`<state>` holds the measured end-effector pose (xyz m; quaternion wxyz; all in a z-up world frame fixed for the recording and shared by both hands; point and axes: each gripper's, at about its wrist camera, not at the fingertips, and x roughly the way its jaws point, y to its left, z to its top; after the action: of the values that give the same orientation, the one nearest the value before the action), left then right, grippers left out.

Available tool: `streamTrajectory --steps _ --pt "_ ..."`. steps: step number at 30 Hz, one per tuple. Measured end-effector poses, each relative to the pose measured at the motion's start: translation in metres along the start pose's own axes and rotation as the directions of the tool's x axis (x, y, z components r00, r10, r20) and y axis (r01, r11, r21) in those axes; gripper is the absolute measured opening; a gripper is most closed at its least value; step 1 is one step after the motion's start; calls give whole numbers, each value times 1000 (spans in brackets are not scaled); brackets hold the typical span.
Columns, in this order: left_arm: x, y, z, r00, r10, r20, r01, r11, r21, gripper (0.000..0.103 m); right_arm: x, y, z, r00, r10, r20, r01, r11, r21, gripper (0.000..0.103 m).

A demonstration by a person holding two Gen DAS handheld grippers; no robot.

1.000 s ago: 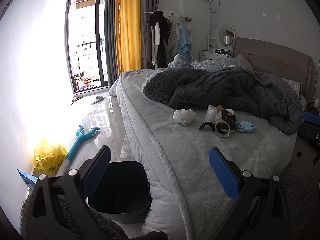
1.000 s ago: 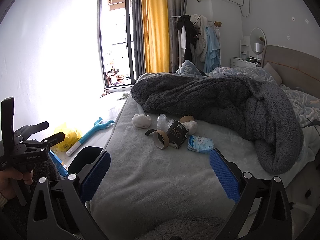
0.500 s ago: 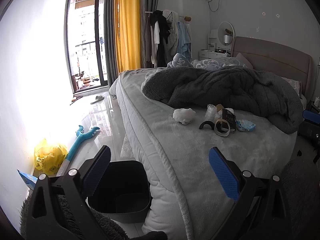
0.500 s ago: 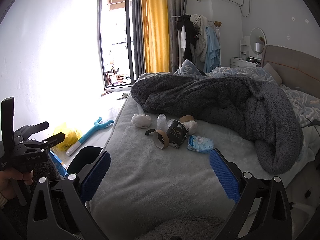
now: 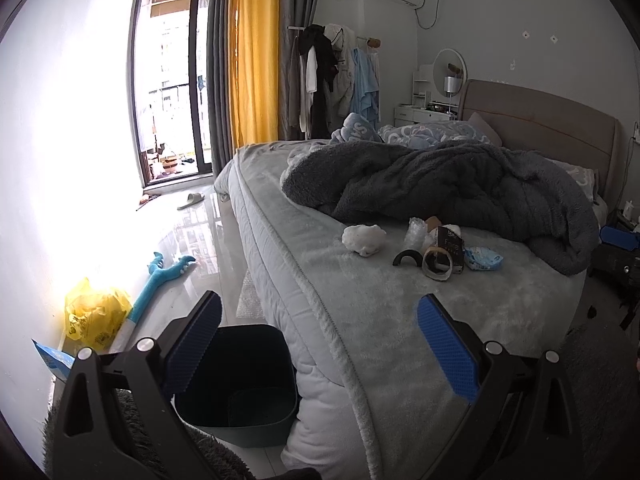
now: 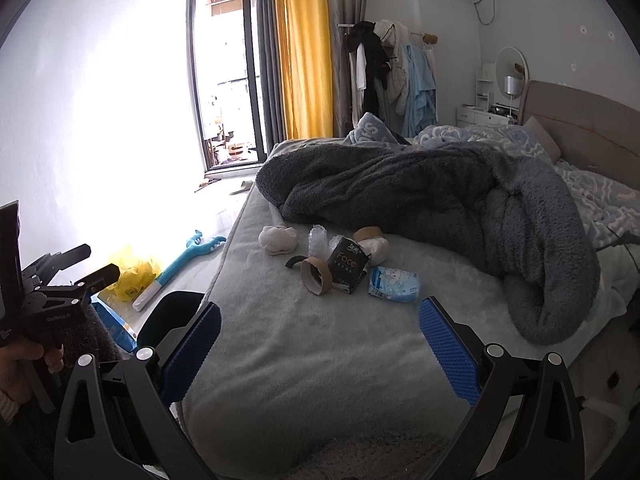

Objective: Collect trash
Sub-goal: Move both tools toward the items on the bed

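A cluster of trash lies on the grey bed (image 6: 320,360): a crumpled white tissue (image 6: 277,239), a cardboard tape roll (image 6: 315,276), a black "Face" box (image 6: 349,266), a blue-white wrapper (image 6: 394,283), clear plastic wrap (image 6: 319,239) and a black curved piece (image 6: 295,261). The same pile shows in the left wrist view, with the tissue (image 5: 364,239) and the roll (image 5: 438,265). A dark bin (image 5: 236,376) stands on the floor beside the bed. My left gripper (image 5: 318,344) is open and empty above the bin and bed edge. My right gripper (image 6: 320,350) is open and empty over the bed, short of the pile.
A dark grey blanket (image 6: 440,200) is heaped behind the trash. On the floor lie a yellow bag (image 5: 94,312), a blue plush toy (image 5: 160,280) and a slipper (image 5: 191,201). The left gripper's body (image 6: 52,300) shows at the right view's left edge.
The left wrist view has drifted slightly; the bed and pile sit a touch differently in frame. The right view is nearly unchanged. Both grippers stay open.
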<state>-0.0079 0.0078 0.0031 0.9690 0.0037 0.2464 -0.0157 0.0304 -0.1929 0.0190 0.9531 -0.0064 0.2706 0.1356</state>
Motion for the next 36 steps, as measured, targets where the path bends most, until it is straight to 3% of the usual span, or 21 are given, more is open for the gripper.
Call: streamTrajectory --steps 7,13,24,30,32,34,36 --pt "-9 0 1 998 -65 -19 65 998 -15 100 -4 2 -2 1000 12 19 -12 1000 7 100" --pt "-10 -16 -7 989 -137 -51 137 991 -3 99 13 -7 -5 999 -20 -29 21 999 29 100" --pt "17 -59 -8 971 -227 -72 230 973 30 98 52 -42 -30 992 -51 -112 55 998 36 100" --pt "41 -65 -3 953 -291 -84 288 957 -37 97 75 -59 -36 988 -38 -147 43 998 35 100" --pt "49 -66 0 947 -309 -87 305 951 -55 94 85 -62 -37 988 -36 -151 41 999 34 100" --pt "60 -69 2 949 -300 -96 296 954 -52 78 97 -66 -37 987 -33 -159 40 998 39 100" --pt "75 -73 4 952 -287 -108 285 958 -37 78 104 -69 -36 986 -41 -161 49 998 41 100"
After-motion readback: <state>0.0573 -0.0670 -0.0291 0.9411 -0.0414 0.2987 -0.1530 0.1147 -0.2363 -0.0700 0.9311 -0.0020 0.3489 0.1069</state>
